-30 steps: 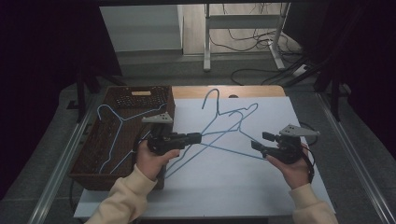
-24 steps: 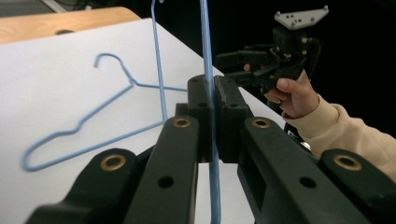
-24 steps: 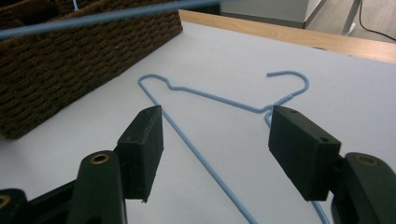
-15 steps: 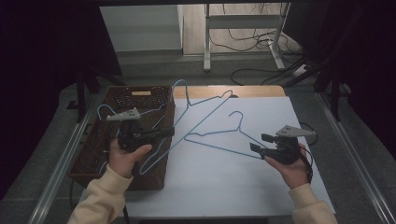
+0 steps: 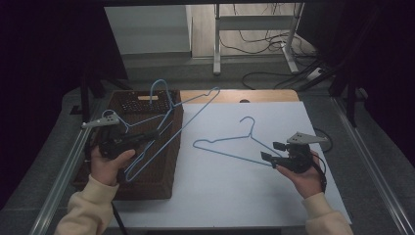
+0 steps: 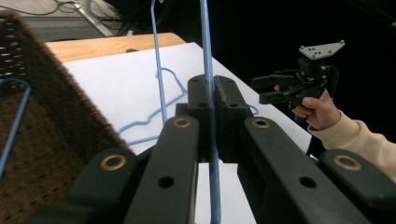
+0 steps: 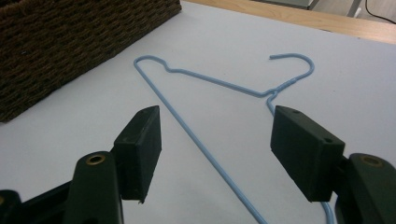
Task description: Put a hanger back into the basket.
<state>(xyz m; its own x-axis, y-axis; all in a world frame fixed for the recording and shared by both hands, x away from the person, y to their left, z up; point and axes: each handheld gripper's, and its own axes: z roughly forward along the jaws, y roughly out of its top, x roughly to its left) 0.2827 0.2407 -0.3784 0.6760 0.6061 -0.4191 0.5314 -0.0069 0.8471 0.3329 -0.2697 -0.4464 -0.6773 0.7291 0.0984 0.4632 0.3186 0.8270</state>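
My left gripper (image 5: 155, 133) is shut on a blue wire hanger (image 5: 195, 110) and holds it tilted in the air over a brown wicker basket (image 5: 147, 103). In the left gripper view the jaws (image 6: 214, 88) pinch the hanger's wire (image 6: 208, 70) upright. A second blue hanger (image 5: 230, 154) lies flat on the white sheet (image 5: 235, 196). My right gripper (image 5: 268, 151) is open at that hanger's right end. The right gripper view has the open gripper (image 7: 217, 121) straddling the flat hanger (image 7: 210, 81), one jaw on each side of its long wire.
The basket (image 7: 70, 32) stands at the table's left, and a blue wire (image 6: 14, 116) shows inside it. A strip of bare wooden tabletop (image 5: 254, 95) runs behind the sheet. Cables and a metal stand (image 5: 254, 29) are on the floor beyond.
My left gripper has carried its hanger leftward, from over the sheet to above the basket. The second hanger is left alone on the sheet. My right gripper has hardly moved.
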